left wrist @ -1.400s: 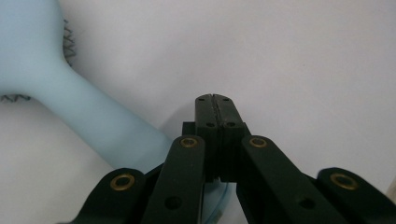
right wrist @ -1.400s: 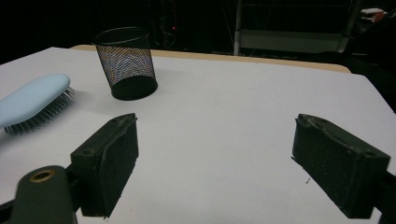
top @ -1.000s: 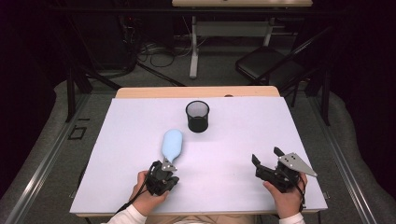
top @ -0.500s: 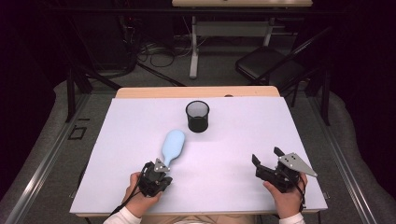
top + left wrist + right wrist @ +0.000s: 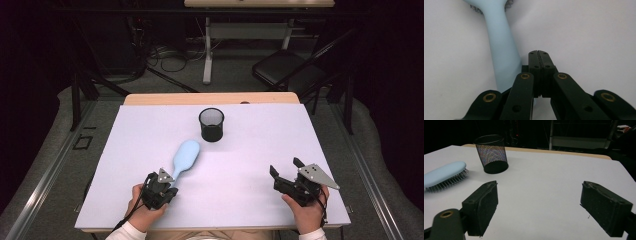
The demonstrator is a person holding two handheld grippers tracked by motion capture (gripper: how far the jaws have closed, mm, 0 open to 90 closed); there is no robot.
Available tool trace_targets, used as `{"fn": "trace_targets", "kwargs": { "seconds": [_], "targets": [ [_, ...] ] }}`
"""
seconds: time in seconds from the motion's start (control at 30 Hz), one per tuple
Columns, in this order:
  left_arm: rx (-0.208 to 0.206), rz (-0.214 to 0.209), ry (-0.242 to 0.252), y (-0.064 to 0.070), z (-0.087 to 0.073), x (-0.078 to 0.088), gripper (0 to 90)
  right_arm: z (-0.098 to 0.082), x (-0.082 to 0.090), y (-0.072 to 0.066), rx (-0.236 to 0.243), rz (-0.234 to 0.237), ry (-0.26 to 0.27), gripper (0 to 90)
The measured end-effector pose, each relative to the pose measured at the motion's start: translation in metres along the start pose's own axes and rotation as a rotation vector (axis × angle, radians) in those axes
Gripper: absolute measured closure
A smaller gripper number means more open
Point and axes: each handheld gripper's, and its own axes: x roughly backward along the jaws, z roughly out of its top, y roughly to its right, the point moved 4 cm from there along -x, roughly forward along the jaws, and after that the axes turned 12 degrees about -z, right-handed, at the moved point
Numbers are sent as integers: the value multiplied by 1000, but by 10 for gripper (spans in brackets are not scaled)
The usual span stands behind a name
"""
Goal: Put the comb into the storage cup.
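low centre-left of the high view: we see the left gripper (image 5: 167,186) with jaws pressed together, empty, beside the handle of the pale blue hairbrush (image 5: 184,157) on the table (image 5: 260,145). right gripper (image 5: 290,176) spread, idle. open before regrasping the handle.

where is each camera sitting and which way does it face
High view: fixed above the person's side, looking forward and down on the table; both hands show, left hand-held gripper and right hand-held gripper.
Left gripper view: rides the left hand-held gripper, looking along its shut jaws at the blue hairbrush handle beside them.
Right gripper view: rides the right hand-held gripper, low over the table, between its open jaws toward the mesh cup.
Shared: hairbrush and cup appear in all three.
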Motion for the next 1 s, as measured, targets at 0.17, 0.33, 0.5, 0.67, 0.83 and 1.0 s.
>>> {"fn": "trace_targets", "kwargs": {
  "seconds": [0.17, 0.33, 0.5, 0.67, 0.83, 1.0],
  "targets": [
    [8, 13, 0, -3, -2, 3, 900, 0, 0, 0, -3, -1, 0, 143],
    [14, 26, -1, -5, -3, 4, 900, 0, 0, 0, -1, -1, 1, 143],
    [22, 33, -2, -7, -4, 6, 900, 0, 0, 0, -1, -1, 1, 143],
    [24, 43, -4, -10, -5, 7, 900, 0, 0, 0, -2, -1, 1, 143],
    [36, 56, -1, -14, -6, 9, 900, 0, 0, 0, -1, -1, 1, 143],
    [43, 63, 4, -17, -6, 9, 899, 0, 0, 0, -1, -1, 1, 143]
  ]
}}
